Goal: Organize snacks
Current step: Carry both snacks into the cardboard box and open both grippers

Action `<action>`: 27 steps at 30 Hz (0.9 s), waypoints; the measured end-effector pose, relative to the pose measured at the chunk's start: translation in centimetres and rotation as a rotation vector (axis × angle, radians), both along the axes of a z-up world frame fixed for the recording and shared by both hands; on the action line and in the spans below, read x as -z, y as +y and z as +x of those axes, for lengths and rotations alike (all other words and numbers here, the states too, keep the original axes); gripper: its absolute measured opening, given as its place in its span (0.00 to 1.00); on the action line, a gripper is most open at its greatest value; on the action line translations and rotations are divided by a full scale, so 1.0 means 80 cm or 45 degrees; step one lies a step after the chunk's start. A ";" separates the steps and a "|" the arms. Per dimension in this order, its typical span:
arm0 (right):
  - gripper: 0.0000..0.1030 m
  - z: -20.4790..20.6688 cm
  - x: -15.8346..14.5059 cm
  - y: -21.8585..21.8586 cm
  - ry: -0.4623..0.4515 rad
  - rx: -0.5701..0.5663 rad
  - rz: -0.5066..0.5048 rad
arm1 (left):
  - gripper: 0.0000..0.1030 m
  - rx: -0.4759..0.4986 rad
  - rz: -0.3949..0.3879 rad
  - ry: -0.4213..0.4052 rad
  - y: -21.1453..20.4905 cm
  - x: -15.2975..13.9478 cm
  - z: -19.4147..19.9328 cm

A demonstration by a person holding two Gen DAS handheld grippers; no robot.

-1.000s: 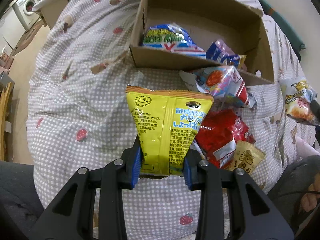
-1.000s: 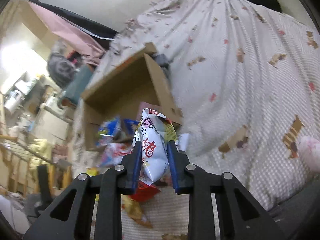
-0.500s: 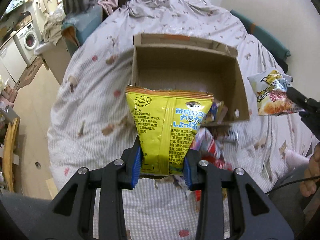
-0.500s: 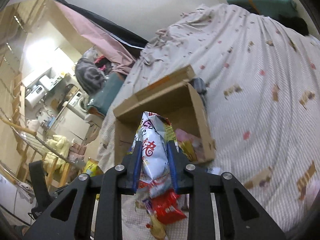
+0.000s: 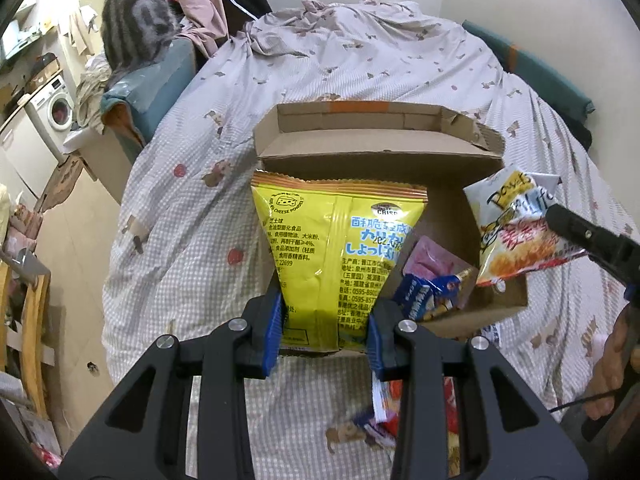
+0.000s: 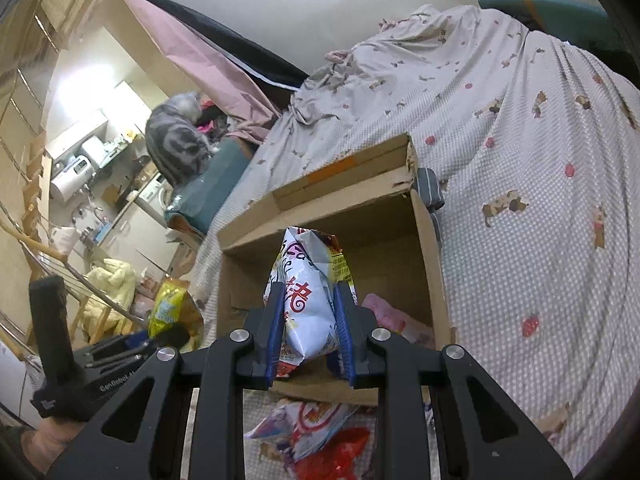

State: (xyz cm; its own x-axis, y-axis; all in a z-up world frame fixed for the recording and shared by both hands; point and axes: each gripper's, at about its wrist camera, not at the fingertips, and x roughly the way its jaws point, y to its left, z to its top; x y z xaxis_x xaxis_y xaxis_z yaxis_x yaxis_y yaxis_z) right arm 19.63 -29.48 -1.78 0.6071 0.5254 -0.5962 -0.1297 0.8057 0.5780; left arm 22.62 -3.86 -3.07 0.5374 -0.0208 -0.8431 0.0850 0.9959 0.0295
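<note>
We hold 2 snack bags above the cardboard box (image 5: 372,148) on the bed (image 5: 360,60): our left gripper (image 5: 324,330) pinches the yellow cheese-snack bag (image 5: 336,240) by its lower end, and our right gripper (image 6: 308,330) pinches the white chip bag (image 6: 310,292) the same way. Both bags stand upright over the box's open top, where a blue packet (image 5: 428,296) and a pink packet (image 5: 432,260) already lie. To finish this step well, we judge each bag should go low into the bare part of the box floor before the grip is eased, 1 bag at a time, so neither catches the near wall or tips out. More loose snacks (image 6: 320,436) wait on the bedspread in front of the box. A grey tabby cat (image 5: 136,28) sits beyond the bed, well apart.
</note>
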 end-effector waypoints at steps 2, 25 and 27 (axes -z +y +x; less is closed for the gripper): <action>0.25 0.007 0.010 0.003 0.011 -0.005 -0.030 | 0.30 0.007 0.007 0.009 -0.004 0.007 0.011; 0.24 0.021 0.065 0.007 0.094 -0.022 -0.048 | 0.30 -0.010 -0.050 0.041 -0.001 0.067 0.042; 0.28 0.022 0.066 0.005 0.111 -0.011 -0.034 | 0.30 -0.006 -0.062 0.046 -0.001 0.069 0.042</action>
